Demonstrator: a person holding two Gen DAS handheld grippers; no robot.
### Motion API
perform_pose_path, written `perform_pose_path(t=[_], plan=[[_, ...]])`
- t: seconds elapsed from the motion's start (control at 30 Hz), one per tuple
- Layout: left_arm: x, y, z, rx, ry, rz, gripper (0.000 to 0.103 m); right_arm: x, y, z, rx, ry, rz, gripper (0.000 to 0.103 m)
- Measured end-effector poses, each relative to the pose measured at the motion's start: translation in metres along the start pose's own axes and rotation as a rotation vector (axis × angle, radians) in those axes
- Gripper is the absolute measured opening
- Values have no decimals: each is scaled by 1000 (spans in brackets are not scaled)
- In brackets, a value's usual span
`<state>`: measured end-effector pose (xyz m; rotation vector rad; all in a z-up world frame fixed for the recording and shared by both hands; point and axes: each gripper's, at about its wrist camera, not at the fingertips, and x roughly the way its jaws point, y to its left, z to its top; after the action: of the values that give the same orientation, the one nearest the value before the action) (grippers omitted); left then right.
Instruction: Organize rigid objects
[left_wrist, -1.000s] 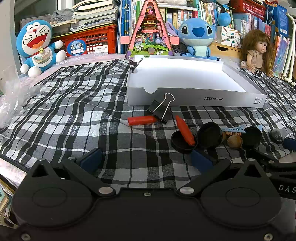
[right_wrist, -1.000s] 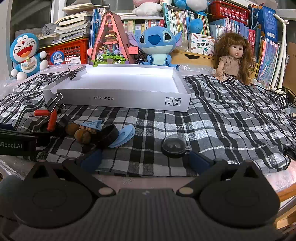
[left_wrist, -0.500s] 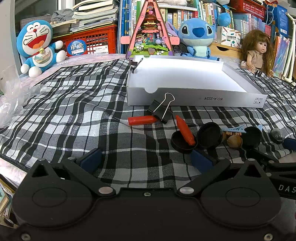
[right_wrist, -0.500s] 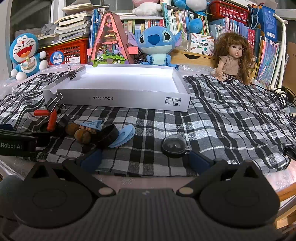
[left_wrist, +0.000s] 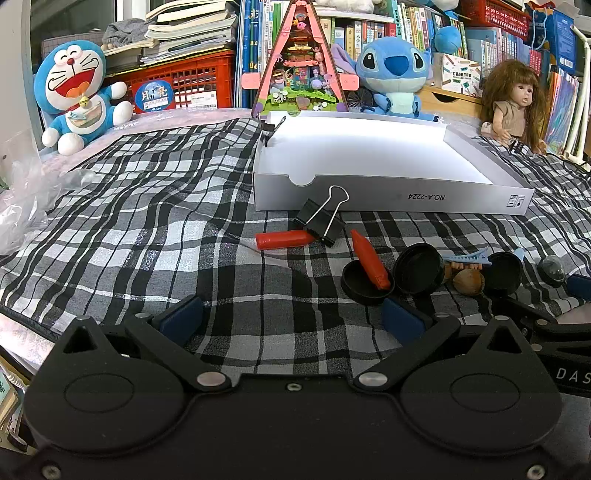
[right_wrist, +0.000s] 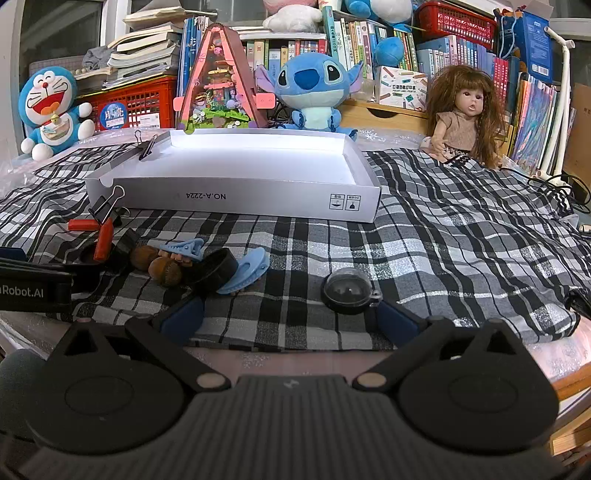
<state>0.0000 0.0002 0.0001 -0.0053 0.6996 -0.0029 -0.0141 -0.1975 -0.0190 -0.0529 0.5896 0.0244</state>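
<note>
A shallow white box (left_wrist: 391, 194) (right_wrist: 236, 197) lies empty on the plaid cloth. In front of it lie a black binder clip (left_wrist: 321, 221), two red pieces (left_wrist: 284, 239) (left_wrist: 369, 264), black round lids (left_wrist: 417, 267) (right_wrist: 212, 269), brown nuts (left_wrist: 468, 282) (right_wrist: 165, 270), blue hair clips (left_wrist: 467, 258) (right_wrist: 245, 271) and a small dark dome (right_wrist: 347, 290). My left gripper (left_wrist: 291, 319) is open and empty, low over the cloth, near the lid holding a red piece. My right gripper (right_wrist: 290, 319) is open and empty, just short of the dome.
Plush toys (left_wrist: 79, 92) (right_wrist: 314, 92), a doll (right_wrist: 463, 114), a pink triangular toy house (left_wrist: 301, 66) and bookshelves line the back. A second binder clip (right_wrist: 146, 146) sits on the box's far corner. Crinkled plastic (left_wrist: 22, 199) lies at the left.
</note>
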Motion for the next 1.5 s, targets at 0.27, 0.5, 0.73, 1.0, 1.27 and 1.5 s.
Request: perform_pose_path(t=[0.27,0.5,0.73,1.0,1.27,1.5], plan=[[0,0,0,0,-1,0,103,0,0,0,0,0,0,103],[0,0,0,0,-2,0,103,0,0,0,0,-1,0,103],[0,0,0,0,-2,1,103,-1,0,0,1,-1,-2,103],[0,1,-1,5,-14,3,103,-1,2,-1,2,-1,-3,103],[0,3,-3,10,-29,-7,103,0,0,2,10,5,-6,103],[1,8,-7,10,-63,-22,103,-2,1,-8,23,-58,-12,103]])
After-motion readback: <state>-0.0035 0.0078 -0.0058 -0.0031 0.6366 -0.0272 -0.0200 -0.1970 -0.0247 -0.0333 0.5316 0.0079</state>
